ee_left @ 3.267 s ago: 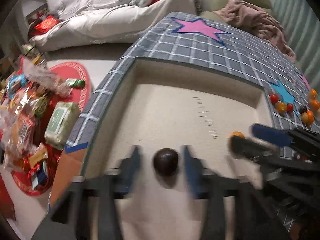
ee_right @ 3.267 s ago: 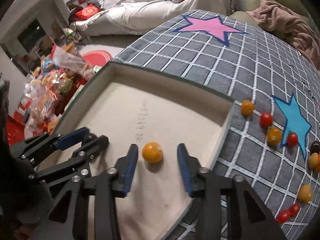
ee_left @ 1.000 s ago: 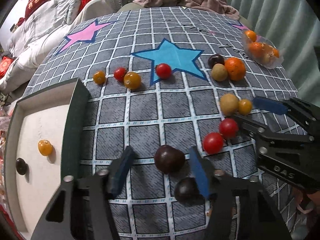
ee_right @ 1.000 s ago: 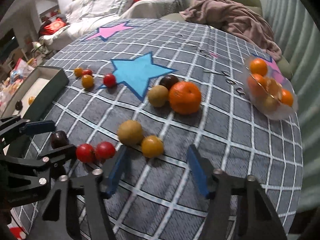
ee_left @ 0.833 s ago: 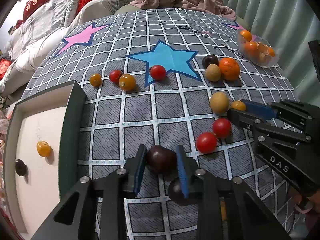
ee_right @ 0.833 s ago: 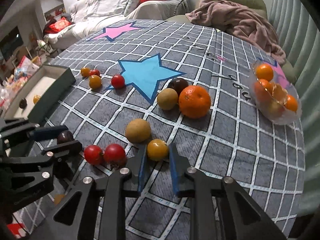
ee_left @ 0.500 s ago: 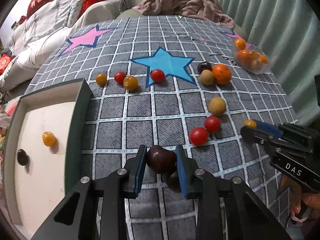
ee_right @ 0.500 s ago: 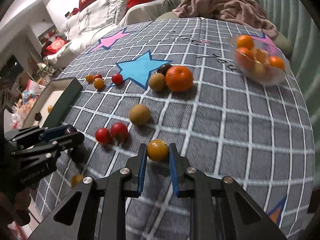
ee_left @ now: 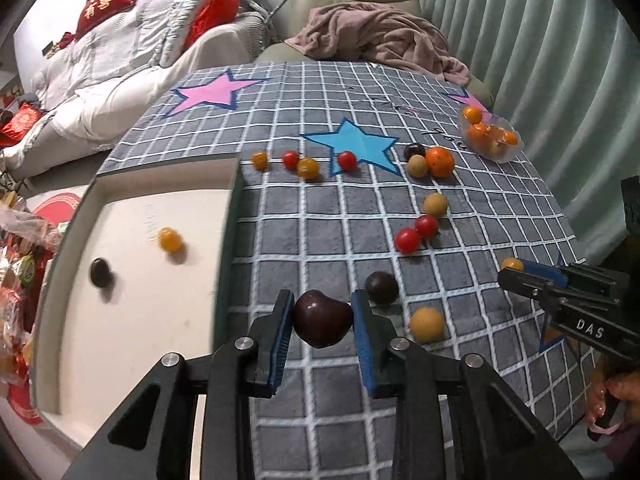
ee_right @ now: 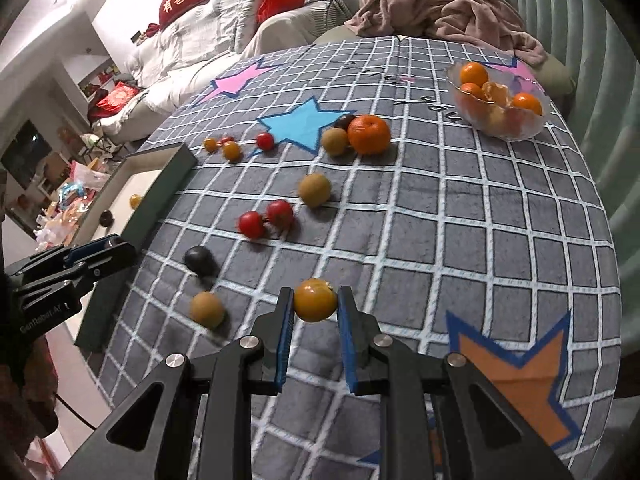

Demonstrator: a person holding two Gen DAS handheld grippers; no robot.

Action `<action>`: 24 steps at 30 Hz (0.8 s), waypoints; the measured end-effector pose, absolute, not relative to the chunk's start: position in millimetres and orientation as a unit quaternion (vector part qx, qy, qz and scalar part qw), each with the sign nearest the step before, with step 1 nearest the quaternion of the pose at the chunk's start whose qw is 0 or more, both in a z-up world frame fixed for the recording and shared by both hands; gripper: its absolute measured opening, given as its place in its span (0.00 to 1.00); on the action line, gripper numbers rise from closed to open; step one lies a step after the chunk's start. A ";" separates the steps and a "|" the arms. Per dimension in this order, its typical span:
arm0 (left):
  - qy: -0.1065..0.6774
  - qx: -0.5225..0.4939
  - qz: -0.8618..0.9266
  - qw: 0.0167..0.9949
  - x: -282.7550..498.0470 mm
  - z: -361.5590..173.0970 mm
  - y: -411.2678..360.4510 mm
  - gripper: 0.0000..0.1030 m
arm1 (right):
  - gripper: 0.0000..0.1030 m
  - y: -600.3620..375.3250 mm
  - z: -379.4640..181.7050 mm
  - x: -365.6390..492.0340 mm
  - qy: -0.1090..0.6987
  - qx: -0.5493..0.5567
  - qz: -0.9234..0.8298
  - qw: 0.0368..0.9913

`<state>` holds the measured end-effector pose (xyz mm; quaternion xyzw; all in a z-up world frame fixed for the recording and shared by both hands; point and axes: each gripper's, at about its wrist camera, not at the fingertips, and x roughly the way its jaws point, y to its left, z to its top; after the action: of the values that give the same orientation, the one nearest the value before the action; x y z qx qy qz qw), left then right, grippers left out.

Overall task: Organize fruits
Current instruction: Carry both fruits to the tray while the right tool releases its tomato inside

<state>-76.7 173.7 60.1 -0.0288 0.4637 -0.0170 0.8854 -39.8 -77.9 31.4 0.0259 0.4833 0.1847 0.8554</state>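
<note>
My left gripper is shut on a dark red cherry, lifted above the grey checked tablecloth beside the white tray. In the tray lie a yellow tomato and a dark cherry. My right gripper is shut on a small orange-yellow tomato, held over the cloth. It also shows at the right of the left wrist view, right gripper. On the cloth lie a dark cherry, a tan fruit, two red tomatoes and another tan fruit.
A large orange with a tan fruit and a dark one sits by the blue star. A glass bowl of oranges stands at the far right. Small tomatoes lie past the tray. Sofa and blanket lie behind; bags on the floor at left.
Both grippers closed on their fruits, the left on the dark red cherry, the right on the orange-yellow tomato. Both then lifted and drew back, the left toward the tray.
</note>
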 end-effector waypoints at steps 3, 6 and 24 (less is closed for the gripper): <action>0.459 -0.030 -0.008 0.888 -86.2 63.0 185.0 0.30 | 0.23 -67.0 38.1 -45.1 0.480 0.019 0.190 0.856; 0.454 -0.037 0.002 0.890 -94.6 64.5 201.1 0.30 | 0.23 -51.3 45.0 -48.8 0.477 0.010 0.199 0.856; 0.449 -0.090 0.075 0.886 -123.8 50.6 311.9 0.30 | 0.23 82.5 59.8 -50.9 0.478 -0.048 0.272 0.834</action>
<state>-123.8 311.9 50.5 -0.0904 0.4488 0.0750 0.8859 -50.9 82.5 59.8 -0.0477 0.4777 0.2724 0.8338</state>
